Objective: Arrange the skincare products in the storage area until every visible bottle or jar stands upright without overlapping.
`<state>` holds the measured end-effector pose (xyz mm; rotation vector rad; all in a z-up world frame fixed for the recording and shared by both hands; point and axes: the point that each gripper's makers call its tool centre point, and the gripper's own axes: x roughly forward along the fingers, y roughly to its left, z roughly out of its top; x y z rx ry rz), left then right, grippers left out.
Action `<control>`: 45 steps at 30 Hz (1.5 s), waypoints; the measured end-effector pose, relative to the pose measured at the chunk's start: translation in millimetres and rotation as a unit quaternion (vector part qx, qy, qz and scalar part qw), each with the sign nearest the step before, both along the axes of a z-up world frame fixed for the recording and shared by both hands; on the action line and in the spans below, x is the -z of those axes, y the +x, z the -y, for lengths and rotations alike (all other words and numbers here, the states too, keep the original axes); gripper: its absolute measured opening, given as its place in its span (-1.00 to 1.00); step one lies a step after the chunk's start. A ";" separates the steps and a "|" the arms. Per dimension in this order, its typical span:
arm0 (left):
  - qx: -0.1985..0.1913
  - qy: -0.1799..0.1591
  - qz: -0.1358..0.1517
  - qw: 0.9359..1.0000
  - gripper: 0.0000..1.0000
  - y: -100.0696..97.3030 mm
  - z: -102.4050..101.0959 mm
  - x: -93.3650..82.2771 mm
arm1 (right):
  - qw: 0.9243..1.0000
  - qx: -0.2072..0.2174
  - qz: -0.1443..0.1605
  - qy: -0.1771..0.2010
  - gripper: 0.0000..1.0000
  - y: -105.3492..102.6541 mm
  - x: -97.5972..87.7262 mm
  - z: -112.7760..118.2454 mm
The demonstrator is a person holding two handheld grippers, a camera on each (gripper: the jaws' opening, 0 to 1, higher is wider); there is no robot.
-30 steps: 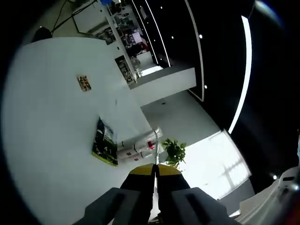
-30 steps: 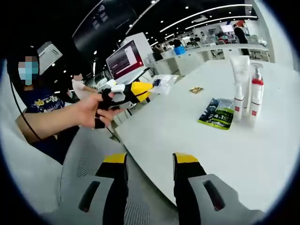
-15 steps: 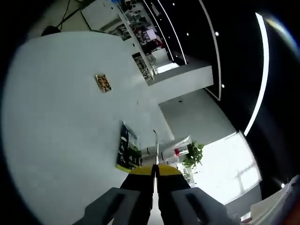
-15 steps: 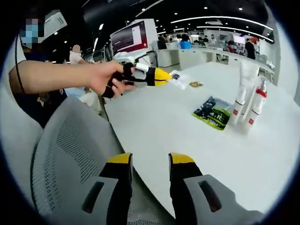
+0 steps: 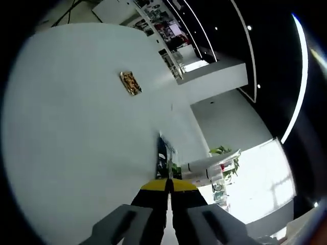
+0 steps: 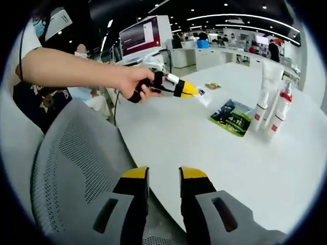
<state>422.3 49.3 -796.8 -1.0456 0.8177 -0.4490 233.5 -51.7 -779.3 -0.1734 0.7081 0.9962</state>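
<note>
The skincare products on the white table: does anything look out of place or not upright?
The white tube and two red-banded pump bottles stand upright, close together. The green sachet lies flat beside them, and a small gold packet lies apart, further back. Nothing looks spilled or damaged.

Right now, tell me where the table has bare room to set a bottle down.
The white table is bare in front of the right tongs, short of the green sachet. Bare too between the sachet and the small gold packet. Crowded at the far right: the tall tube and pump bottles stand together.
</note>
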 end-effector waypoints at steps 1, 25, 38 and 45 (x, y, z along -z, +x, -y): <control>0.005 0.005 -0.003 1.000 -0.98 -1.1 2.0 0.9 | 1.000 0.000 0.001 -0.001 -0.58 0.0 0.0 0.1; 0.056 0.113 -0.036 0.991 -0.93 12.1 -23.7 59.7 | 1.000 0.006 -0.005 -0.012 -0.57 1.8 4.8 4.1; 0.070 0.180 -0.027 0.981 -0.88 16.6 -28.2 61.1 | 1.000 0.011 0.000 -0.012 -0.53 3.6 3.3 5.3; 0.077 0.201 -0.021 0.976 -0.82 16.1 -27.4 60.2 | 1.000 0.005 0.001 -0.011 -0.51 2.0 2.8 3.8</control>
